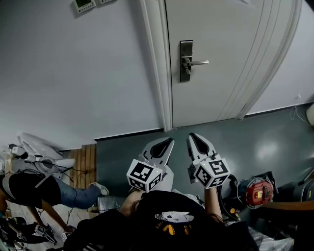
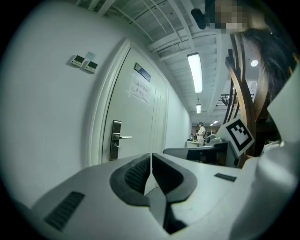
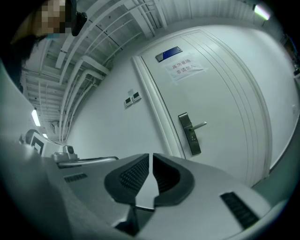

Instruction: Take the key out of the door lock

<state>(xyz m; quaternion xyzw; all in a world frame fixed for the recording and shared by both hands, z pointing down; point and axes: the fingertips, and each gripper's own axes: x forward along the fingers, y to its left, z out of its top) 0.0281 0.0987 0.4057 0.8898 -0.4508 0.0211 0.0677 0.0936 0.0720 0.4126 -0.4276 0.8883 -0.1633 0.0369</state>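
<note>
The white door (image 1: 221, 59) is closed, with a metal lock plate (image 1: 186, 61) and a lever handle (image 1: 198, 62) pointing right. A small dark spot sits under the lever, but I cannot make out a key. Both grippers hover above the grey floor, well short of the door and pointing at it. My left gripper (image 1: 169, 141) is shut with nothing in it, and my right gripper (image 1: 192, 136) beside it is shut and empty too. The left gripper view has shut jaws (image 2: 151, 155) and the lock plate (image 2: 115, 139) far off. The right gripper view shows shut jaws (image 3: 151, 155) and the lock plate (image 3: 190, 134).
A person (image 1: 59, 188) is low on the floor at the left, near cables and gear. A red device (image 1: 257, 191) stands at the right beside a table edge. Two wall controls (image 1: 84, 5) hang left of the door frame. Another person (image 2: 200, 132) stands far down the room.
</note>
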